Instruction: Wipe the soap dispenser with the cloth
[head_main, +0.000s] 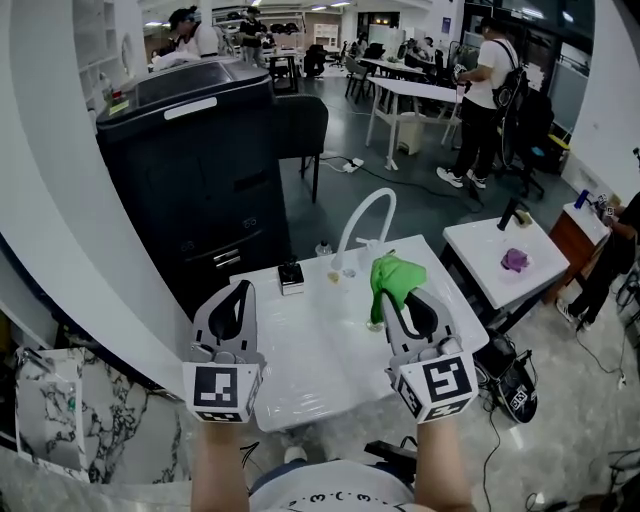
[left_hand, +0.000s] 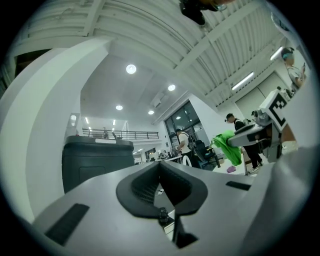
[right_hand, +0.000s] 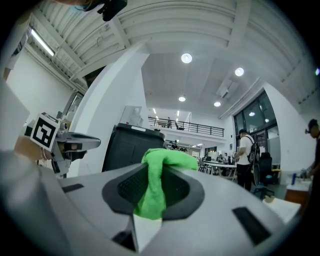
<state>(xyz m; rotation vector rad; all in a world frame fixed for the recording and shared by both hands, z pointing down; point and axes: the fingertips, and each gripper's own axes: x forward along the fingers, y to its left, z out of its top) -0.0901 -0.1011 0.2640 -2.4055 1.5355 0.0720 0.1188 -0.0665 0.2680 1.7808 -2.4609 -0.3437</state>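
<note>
The green cloth (head_main: 394, 278) hangs from my right gripper (head_main: 392, 296), which is shut on it above the white table (head_main: 300, 370). In the right gripper view the cloth (right_hand: 156, 185) fills the gap between the pads. My left gripper (head_main: 240, 290) is held up beside it, shut and empty; its jaws (left_hand: 160, 163) meet with nothing between them. Beyond both grippers on the table stands a small white block with a black top (head_main: 291, 277), apparently the soap dispenser, next to a white arched spout (head_main: 364, 222). The left gripper view shows the right gripper (left_hand: 239, 136) with the cloth (left_hand: 227, 146).
A big black machine (head_main: 190, 150) stands behind the table, beside a curved white wall (head_main: 60, 230). To the right is a second white table (head_main: 490, 250) with a purple thing (head_main: 515, 260). A person (head_main: 485, 90) stands further back. A dark bag (head_main: 512, 385) lies on the floor.
</note>
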